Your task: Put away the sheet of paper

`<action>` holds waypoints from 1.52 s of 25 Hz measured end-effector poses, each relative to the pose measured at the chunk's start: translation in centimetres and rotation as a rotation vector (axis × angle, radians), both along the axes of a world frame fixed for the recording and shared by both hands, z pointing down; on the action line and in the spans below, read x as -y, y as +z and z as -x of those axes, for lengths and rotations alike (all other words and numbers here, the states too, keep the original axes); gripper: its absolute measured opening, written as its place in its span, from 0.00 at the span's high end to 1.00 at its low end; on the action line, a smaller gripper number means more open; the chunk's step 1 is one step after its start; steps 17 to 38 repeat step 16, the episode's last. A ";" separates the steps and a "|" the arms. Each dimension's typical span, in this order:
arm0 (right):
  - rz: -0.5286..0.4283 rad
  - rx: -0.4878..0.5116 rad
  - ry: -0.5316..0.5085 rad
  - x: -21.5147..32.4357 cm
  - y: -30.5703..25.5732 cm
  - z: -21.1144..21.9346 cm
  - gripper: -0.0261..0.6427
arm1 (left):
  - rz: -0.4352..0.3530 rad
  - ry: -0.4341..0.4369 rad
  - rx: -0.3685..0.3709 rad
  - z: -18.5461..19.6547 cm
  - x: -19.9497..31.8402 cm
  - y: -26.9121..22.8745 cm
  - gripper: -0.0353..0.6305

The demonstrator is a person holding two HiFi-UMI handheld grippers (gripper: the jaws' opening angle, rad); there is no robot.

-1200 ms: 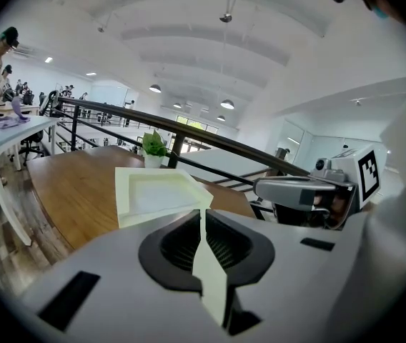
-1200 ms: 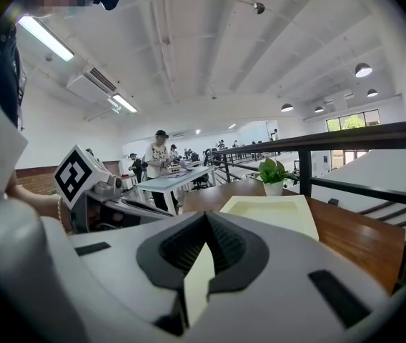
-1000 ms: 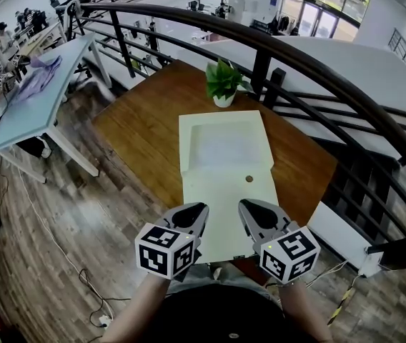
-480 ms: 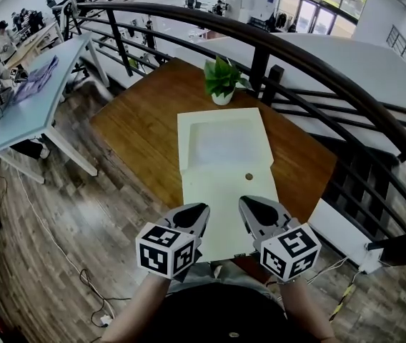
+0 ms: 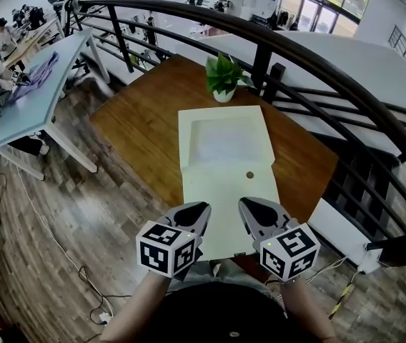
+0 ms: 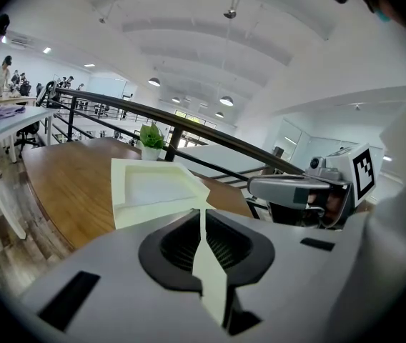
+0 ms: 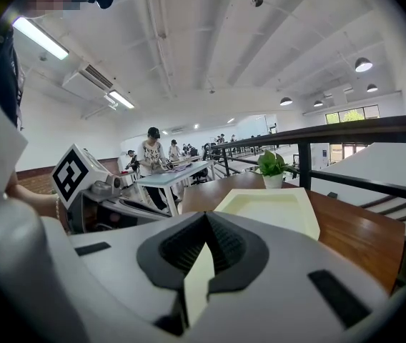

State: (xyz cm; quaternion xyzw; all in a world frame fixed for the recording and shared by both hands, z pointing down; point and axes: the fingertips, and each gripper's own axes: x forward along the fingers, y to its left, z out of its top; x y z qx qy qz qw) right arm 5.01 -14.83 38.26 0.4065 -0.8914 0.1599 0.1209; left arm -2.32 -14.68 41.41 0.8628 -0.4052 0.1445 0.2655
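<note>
Pale yellow folder (image 5: 228, 199), flat on table (image 5: 142, 131), whitish sheet (image 5: 226, 143) in far half

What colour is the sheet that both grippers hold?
The sheet is pale yellow, clearest in the head view.

Left gripper (image 5: 191, 214) and right gripper (image 5: 254, 211) side by side before the torso, forearms extended; each jaw pair clamped on the sheet of paper (image 5: 228, 191).

The left gripper (image 6: 203, 219) has its jaws closed on the near edge of the sheet of paper (image 6: 153, 190). The sheet lies flat across the wooden table (image 6: 67, 184). A potted plant (image 6: 151, 138) stands beyond it. The right gripper (image 6: 261, 189) appears at the right.
</note>
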 end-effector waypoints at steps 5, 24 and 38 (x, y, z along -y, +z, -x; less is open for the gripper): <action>0.004 -0.004 0.005 0.1 0.0 -0.3 0.92 | 0.012 0.007 0.003 0.0 -0.1 0.2 0.90; 0.030 -0.015 -0.017 -0.6 1.2 -0.2 0.92 | 0.025 0.013 -0.007 -0.6 -0.4 0.7 0.90; 0.030 -0.015 -0.017 -0.6 1.2 -0.2 0.92 | 0.025 0.013 -0.007 -0.6 -0.4 0.7 0.90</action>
